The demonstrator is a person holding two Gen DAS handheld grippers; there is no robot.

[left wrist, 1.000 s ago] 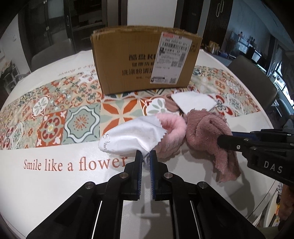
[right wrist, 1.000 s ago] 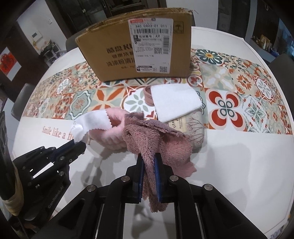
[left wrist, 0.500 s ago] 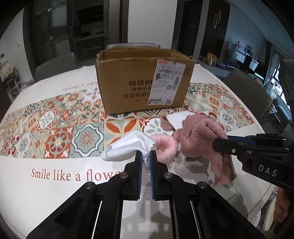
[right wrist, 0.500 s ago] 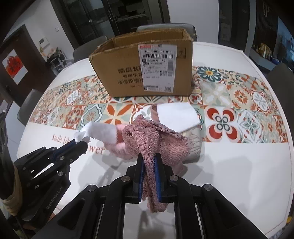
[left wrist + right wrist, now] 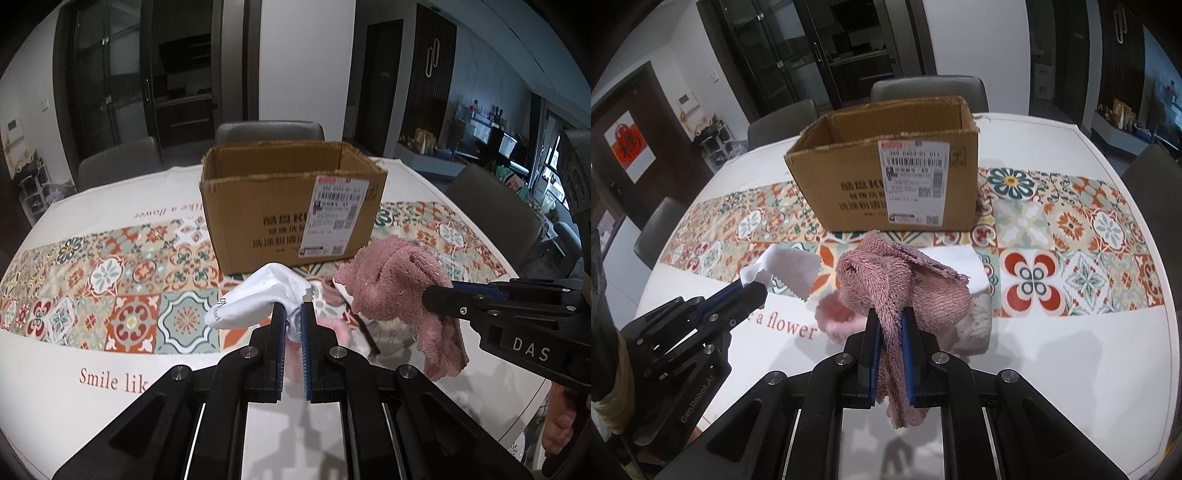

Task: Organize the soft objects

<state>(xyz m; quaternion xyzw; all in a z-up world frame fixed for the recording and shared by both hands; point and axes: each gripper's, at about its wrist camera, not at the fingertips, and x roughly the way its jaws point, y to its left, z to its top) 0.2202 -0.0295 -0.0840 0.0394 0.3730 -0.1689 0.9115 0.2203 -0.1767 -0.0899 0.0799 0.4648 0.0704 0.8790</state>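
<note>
My left gripper [image 5: 291, 314] is shut on a thin white cloth [image 5: 255, 301] with a zigzag edge, held above the table; the same cloth [image 5: 786, 269] shows in the right wrist view, pinched by the left gripper [image 5: 753, 286]. My right gripper [image 5: 889, 314] is shut on a dusty-pink fuzzy towel [image 5: 897, 284], which hangs down between the fingers; from the left wrist view the towel [image 5: 399, 284] dangles off the right gripper [image 5: 428, 297]. An open brown cardboard box [image 5: 291, 206] [image 5: 886, 170] stands behind both cloths. A light pink fluffy item [image 5: 834, 317] lies on the table below.
A folded white cloth [image 5: 964, 266] and a pale printed pouch [image 5: 979, 321] lie on the patterned tablecloth [image 5: 1071, 251] in front of the box. Grey chairs [image 5: 269, 129] ring the round table. A person's hand [image 5: 557, 432] holds the right gripper's handle.
Both grippers have risen with their cloths, lifting the white cloth and the pink towel off the table. The box's open top has come into view.
</note>
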